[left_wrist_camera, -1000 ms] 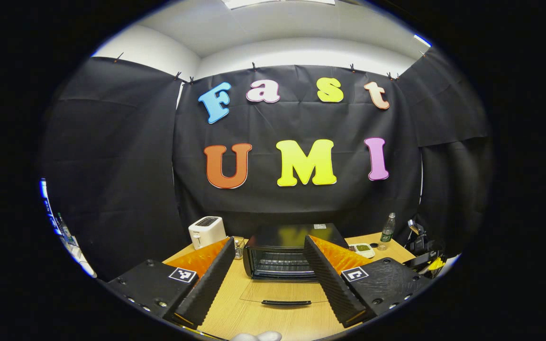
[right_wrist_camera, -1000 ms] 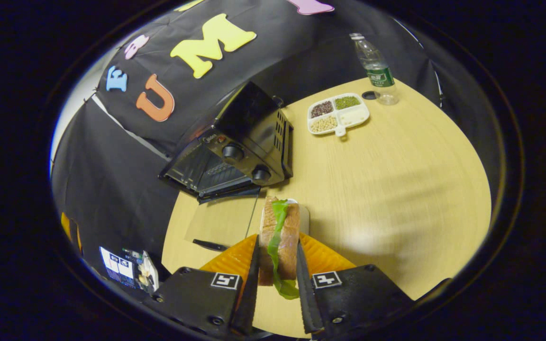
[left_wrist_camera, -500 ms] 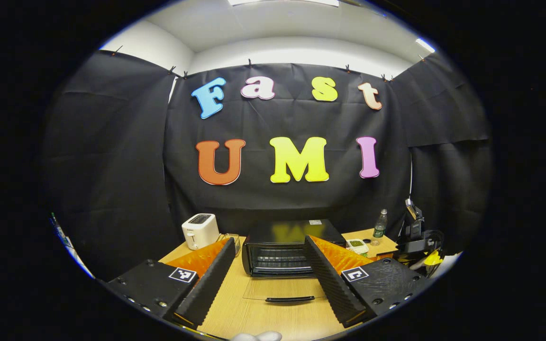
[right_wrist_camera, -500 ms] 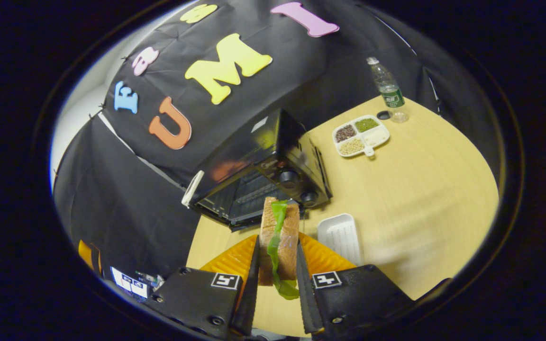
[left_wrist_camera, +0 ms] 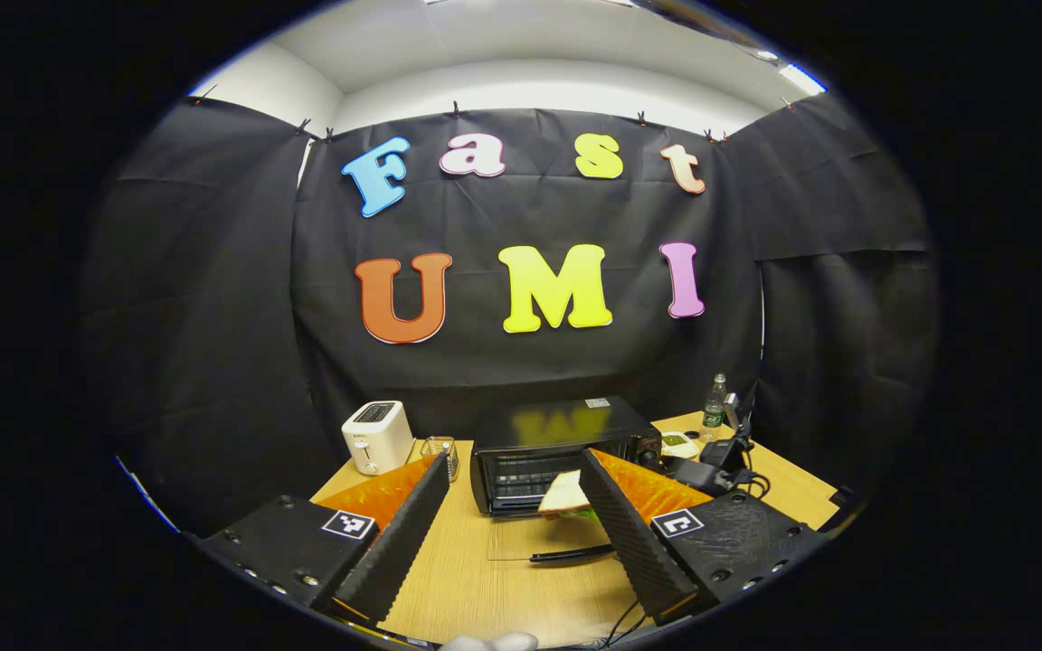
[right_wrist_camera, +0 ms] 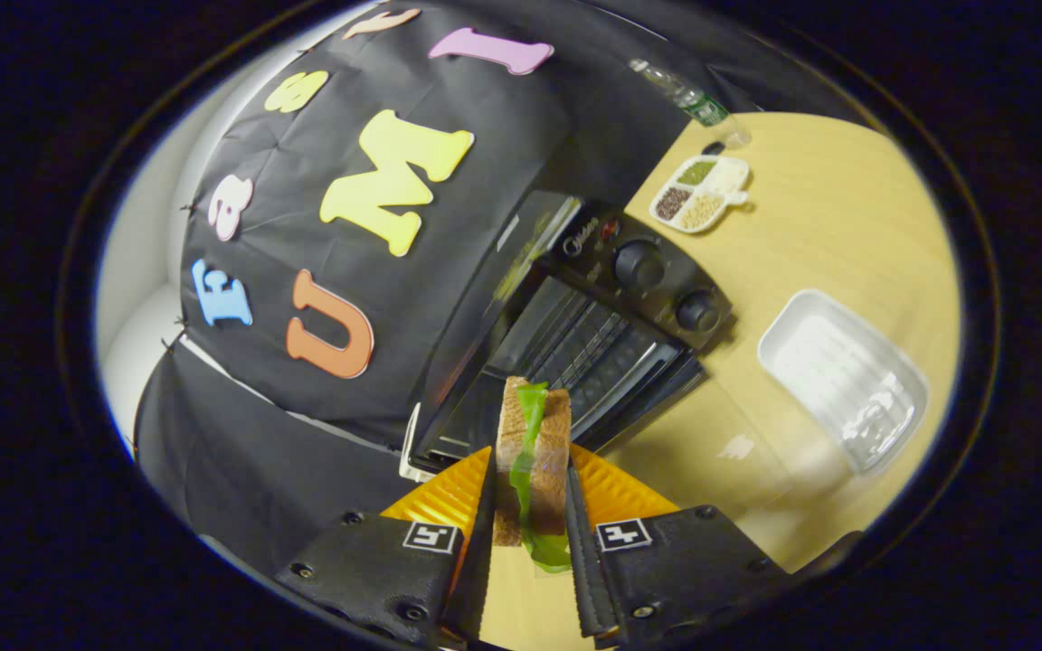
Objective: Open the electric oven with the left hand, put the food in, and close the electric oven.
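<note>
- left gripper: black housings, orange ribbed wedges behind ridged fingers, square coded tags, small screws
- right gripper: same build, tags on both housings

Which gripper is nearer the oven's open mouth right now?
Right. The right gripper, holding the sandwich, is just before the oven; the left gripper sits farther back.

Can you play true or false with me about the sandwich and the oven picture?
1. The oven door is open. True.
2. The right gripper holds a sandwich. True.
3. The left gripper is squeezing a banana. False: it is open and holds nothing.
4. The white tray is full of food. False: it looks empty.
5. A white toaster stands beside the oven. True.
</note>
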{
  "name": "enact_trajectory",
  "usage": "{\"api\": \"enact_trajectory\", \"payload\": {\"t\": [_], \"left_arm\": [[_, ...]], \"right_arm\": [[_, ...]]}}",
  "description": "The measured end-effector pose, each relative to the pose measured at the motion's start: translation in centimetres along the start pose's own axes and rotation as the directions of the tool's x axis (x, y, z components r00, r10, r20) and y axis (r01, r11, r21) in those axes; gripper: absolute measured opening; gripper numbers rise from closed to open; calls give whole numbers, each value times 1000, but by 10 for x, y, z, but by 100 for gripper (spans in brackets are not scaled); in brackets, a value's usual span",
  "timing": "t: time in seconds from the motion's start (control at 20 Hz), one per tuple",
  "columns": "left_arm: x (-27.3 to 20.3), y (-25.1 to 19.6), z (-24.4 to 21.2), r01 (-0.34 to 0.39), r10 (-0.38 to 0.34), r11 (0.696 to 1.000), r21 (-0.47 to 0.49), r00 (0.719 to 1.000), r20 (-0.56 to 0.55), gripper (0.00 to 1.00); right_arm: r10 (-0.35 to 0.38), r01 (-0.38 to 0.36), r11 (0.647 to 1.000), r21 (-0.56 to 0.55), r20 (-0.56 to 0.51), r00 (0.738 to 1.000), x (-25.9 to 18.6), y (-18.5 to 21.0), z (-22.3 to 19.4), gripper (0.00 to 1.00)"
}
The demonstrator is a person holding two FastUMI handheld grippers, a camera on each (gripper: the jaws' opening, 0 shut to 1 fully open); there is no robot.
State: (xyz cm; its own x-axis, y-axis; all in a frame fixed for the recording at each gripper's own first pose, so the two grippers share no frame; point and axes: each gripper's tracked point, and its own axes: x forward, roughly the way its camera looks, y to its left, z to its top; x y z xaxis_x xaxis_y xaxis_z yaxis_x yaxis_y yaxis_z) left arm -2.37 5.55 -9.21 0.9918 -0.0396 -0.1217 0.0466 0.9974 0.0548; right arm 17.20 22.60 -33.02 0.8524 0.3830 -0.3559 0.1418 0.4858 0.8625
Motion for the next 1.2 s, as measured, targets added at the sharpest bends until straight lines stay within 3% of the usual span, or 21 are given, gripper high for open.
{"api": "enact_trajectory", "payload": {"t": [0.1,0.15,0.2,0.35,0.4,0.45,0.7,0.75,0.8,1.05,1.1,1.2], "left_arm": [[-1,4,-2,5,-5,1000,3,1000,-6,95],[-1,6,-5,7,-7,1000,4,1000,-10,88],[-2,8,-6,7,-7,1000,4,1000,-15,95],[-3,12,-12,6,-6,1000,-5,1000,-28,95],[-2,14,-14,5,-5,1000,-6,999,-33,89],[-1,16,-16,3,-3,1000,-6,999,-37,95],[0,22,-23,-10,9,1000,-14,999,-48,95],[1,24,-25,-13,12,1000,-15,999,-51,95],[1,24,-26,-14,13,1000,-17,998,-54,95],[5,25,-32,-19,17,999,-27,998,-67,95],[7,25,-30,-19,17,999,-30,998,-67,96],[8,25,-29,-17,15,999,-32,998,-63,96]], "right_arm": [[0,-1,998,58,27,1000,20,0,-7,38],[3,-7,997,80,50,999,28,0,-7,38],[0,-7,995,96,74,997,35,-1,-4,42],[-17,0,991,135,128,992,59,-10,4,38],[-18,-3,990,143,144,989,67,-10,6,38],[-11,-11,990,143,158,987,73,-7,8,38],[-2,-15,995,96,174,985,106,3,15,38],[-8,-9,996,92,180,984,111,2,18,42],[-18,2,996,87,188,982,115,-1,22,38],[-56,34,994,105,219,974,127,-12,33,37],[-63,40,993,107,218,974,130,-14,33,42],[-83,68,995,78,204,975,130,-18,30,38]]}}
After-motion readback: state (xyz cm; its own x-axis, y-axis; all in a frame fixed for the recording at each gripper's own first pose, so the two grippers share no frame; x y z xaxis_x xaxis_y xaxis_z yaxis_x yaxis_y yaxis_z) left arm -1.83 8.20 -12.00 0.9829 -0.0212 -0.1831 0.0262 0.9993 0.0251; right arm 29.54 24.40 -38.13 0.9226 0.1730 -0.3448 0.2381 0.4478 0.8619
